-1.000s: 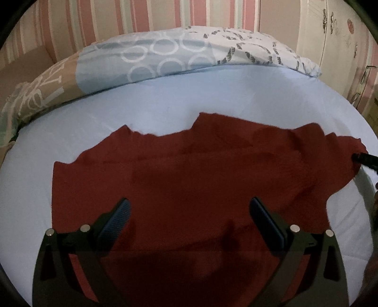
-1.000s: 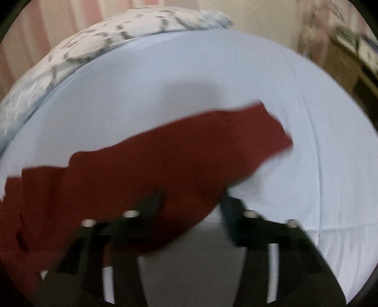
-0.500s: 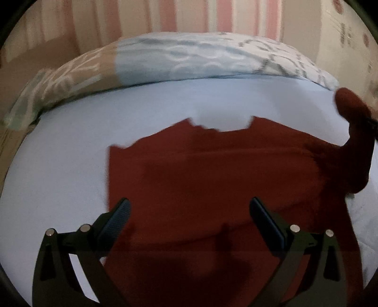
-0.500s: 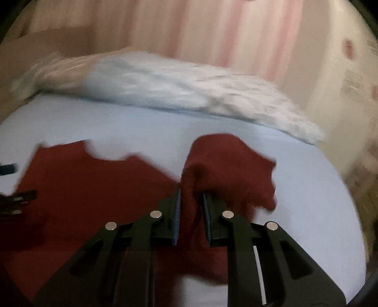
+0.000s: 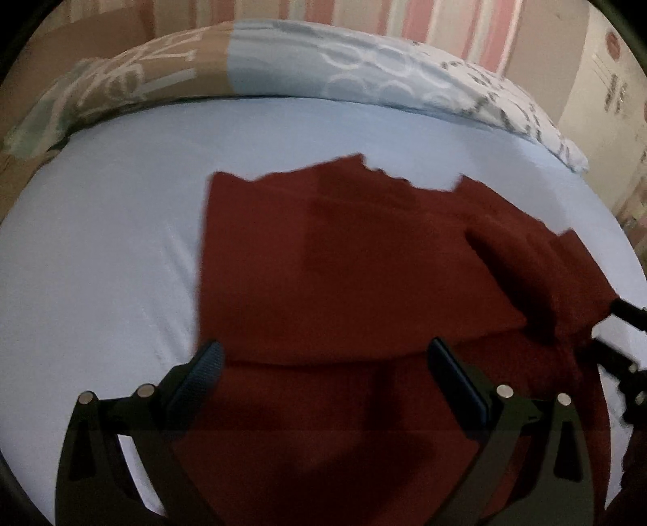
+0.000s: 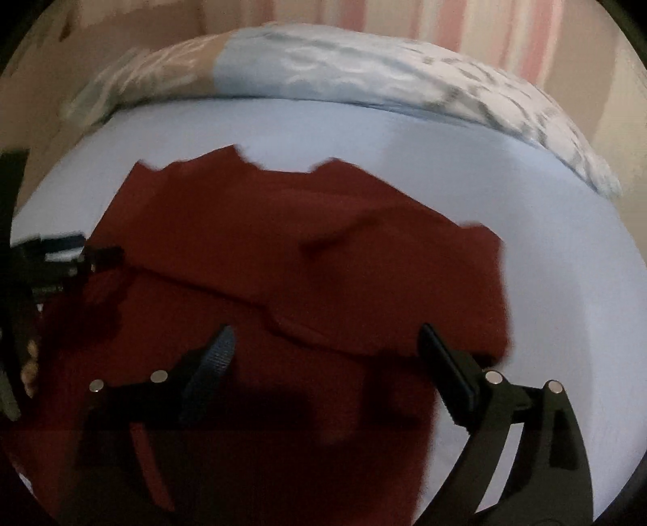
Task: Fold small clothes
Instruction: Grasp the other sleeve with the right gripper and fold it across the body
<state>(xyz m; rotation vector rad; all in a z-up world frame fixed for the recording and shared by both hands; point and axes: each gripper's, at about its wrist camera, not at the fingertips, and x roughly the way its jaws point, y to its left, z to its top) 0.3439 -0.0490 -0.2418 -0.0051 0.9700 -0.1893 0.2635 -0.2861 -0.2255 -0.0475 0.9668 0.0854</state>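
A dark red knit garment [image 5: 343, 263] lies on the light blue bed sheet [image 5: 101, 251], with both side parts folded in over its middle. It also shows in the right wrist view [image 6: 283, 251]. My left gripper [image 5: 323, 372] is open and empty, low over the garment's near part. My right gripper [image 6: 327, 356] is open and empty above the folded right part. The right gripper's dark fingers [image 5: 622, 311] show at the right edge of the left wrist view. The left gripper shows at the left edge of the right wrist view [image 6: 60, 259].
A patterned pillow and duvet [image 5: 323, 73] lie along the far side of the bed. A pink striped wall [image 5: 465, 24] stands behind. A cream cabinet [image 5: 606, 89] is at the far right. Bare sheet lies left [image 5: 81, 283] and right [image 6: 566, 283] of the garment.
My right gripper carried the right sleeve over onto the garment's middle, then opened and let it go. The left gripper stayed open and shifted left.
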